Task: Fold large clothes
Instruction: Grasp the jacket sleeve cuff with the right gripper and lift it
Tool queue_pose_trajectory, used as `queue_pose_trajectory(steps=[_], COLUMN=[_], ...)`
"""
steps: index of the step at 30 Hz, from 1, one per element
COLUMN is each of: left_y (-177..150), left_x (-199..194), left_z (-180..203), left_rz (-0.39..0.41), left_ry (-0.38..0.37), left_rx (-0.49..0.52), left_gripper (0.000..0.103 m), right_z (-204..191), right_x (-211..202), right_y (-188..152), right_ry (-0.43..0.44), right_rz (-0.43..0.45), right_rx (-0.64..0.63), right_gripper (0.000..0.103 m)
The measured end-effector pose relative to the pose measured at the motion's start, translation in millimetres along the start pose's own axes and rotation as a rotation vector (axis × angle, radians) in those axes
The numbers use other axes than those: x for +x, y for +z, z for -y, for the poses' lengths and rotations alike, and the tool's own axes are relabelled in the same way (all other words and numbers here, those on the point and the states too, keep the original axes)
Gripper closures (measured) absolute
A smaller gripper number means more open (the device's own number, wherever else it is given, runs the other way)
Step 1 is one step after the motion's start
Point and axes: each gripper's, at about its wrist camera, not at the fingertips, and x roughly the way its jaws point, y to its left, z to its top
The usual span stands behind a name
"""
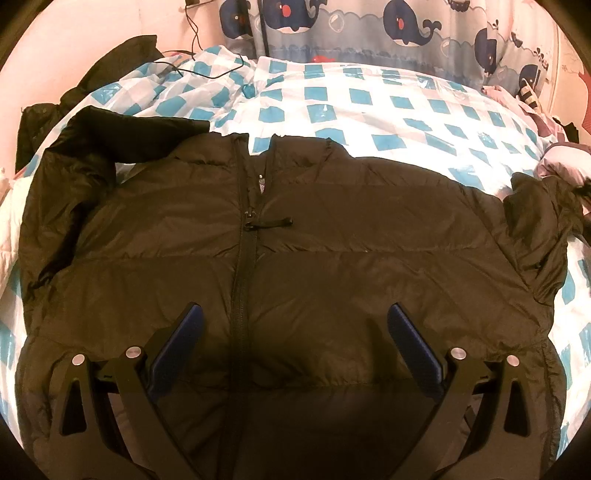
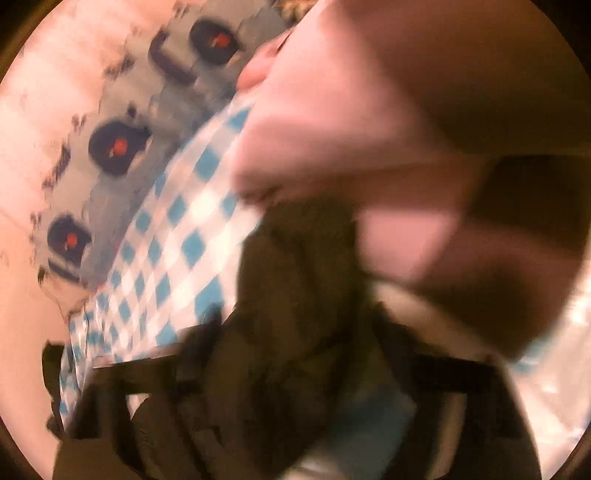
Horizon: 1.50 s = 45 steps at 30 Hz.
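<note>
A dark puffer jacket (image 1: 314, 240) lies front up on the bed, zipped part way, collar toward the far side. Its left sleeve (image 1: 74, 177) is bent up at the left and its right sleeve (image 1: 535, 221) reaches to the right. My left gripper (image 1: 293, 314) is open above the jacket's lower front, its blue pads (image 1: 177, 343) on either side of the zipper (image 1: 240, 288). The right wrist view is heavily blurred. Dark jacket fabric (image 2: 295, 295) fills the space between my right gripper's fingers (image 2: 288, 387). I cannot tell whether it is shut.
The bed has a blue and white checked cover (image 1: 369, 103). A whale-print curtain (image 1: 369, 29) hangs behind. More dark clothing (image 1: 122, 59) and a black cable (image 1: 207, 66) lie at the far left. Pink fabric (image 1: 554, 155) lies at the right edge, and pink fabric (image 2: 369, 129) looms close in the right wrist view.
</note>
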Motion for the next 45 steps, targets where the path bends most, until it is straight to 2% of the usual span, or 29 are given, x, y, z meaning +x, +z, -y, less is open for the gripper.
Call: queue_pose_trajectory(steps=[5, 10, 12, 13, 14, 15, 16, 19, 21, 25, 27, 28, 31, 33, 34, 36, 38, 39, 40, 44, 45], left_y=[-1.4, -3.2, -3.2, -3.3, -3.3, -3.3, -3.0, -2.8, -2.4, -0.5, -0.7, -1.4, -1.9, -2.3, -2.1, -1.6, -1.2, -1.3, -1.2, 1.8, 2.6], left_x=[2.8, 5.7, 6.6, 6.9, 6.9, 6.8, 6.2, 4.9, 1.8, -5.3, -5.3, -4.3, -0.9, -0.2, -0.7, -2.3, -3.5, -3.5, -3.5, -8.3, -9.5], left_z=[0.1, 5.1, 5.2, 4.9, 4.3, 3.7, 3.6, 2.7, 1.9, 0.5, 2.8, 4.6, 6.2, 7.1, 7.2, 6.8, 6.3, 5.9, 5.4, 2.6, 2.3], left_rz=[-0.012, -0.016, -0.019, -0.021, -0.023, -0.022, -0.021, -0.012, -0.006, 0.009, 0.004, 0.000, -0.016, -0.021, -0.021, -0.018, -0.017, -0.018, -0.022, -0.007, 0.001], left_ry=[-0.012, -0.008, -0.009, -0.011, -0.013, -0.014, -0.016, -0.020, -0.026, -0.051, -0.058, -0.058, -0.066, -0.073, -0.077, -0.083, -0.095, -0.100, -0.106, -0.112, -0.107], left_rx=[-0.004, 0.010, 0.010, 0.008, 0.007, 0.007, 0.007, 0.007, 0.000, -0.018, -0.012, -0.007, -0.001, 0.001, 0.002, 0.006, 0.007, 0.006, 0.003, -0.009, -0.008], left_gripper=[0.007, 0.007, 0.007, 0.007, 0.007, 0.007, 0.007, 0.007, 0.007, 0.007, 0.007, 0.007, 0.007, 0.007, 0.007, 0.007, 0.007, 0.007, 0.007, 0.007, 0.007], right_z=[22.4, 5.1, -16.6, -23.7, -26.0, -26.7, -27.3, -38.0, -41.8, -26.2, -4.0, 8.2, 67.3, 106.9, 121.6, 137.3, 139.2, 136.9, 132.8, 126.7, 127.7], right_x=[-7.3, 19.9, 32.7, 40.1, 46.3, 53.5, 54.8, 30.0, -11.0, -120.3, -144.9, -147.8, -128.5, -102.9, -95.1, -88.6, -89.3, -89.4, -89.7, -91.6, -90.7], right_y=[7.9, 8.4, 2.1, -1.0, -2.6, -3.6, -4.1, -3.1, 1.6, 4.9, -4.5, -8.8, -27.3, -41.0, -47.4, -54.4, -52.0, -49.1, -46.3, -41.7, -42.3], right_ry=[-0.014, -0.064, -0.037, -0.036, -0.016, 0.009, 0.027, 0.099, 0.169, 0.314, 0.313, 0.296, 0.191, 0.134, 0.124, 0.162, 0.204, 0.236, 0.251, 0.249, 0.235], right_rz=[-0.028, -0.041, -0.045, -0.055, -0.070, -0.097, -0.100, -0.038, 0.033, 0.254, 0.299, 0.297, 0.217, 0.121, 0.092, 0.084, 0.091, 0.090, 0.094, 0.093, 0.092], right_rx=[0.006, 0.008, -0.065, -0.088, -0.081, -0.059, -0.040, -0.058, -0.057, -0.063, -0.043, -0.028, 0.075, 0.169, 0.213, 0.274, 0.283, 0.280, 0.276, 0.259, 0.255], right_gripper=[0.022, 0.015, 0.015, 0.020, 0.033, 0.072, 0.092, 0.097, 0.097, 0.098, 0.098, 0.098, 0.097, 0.094, 0.083, 0.078, 0.063, 0.048, 0.038, 0.035, 0.039])
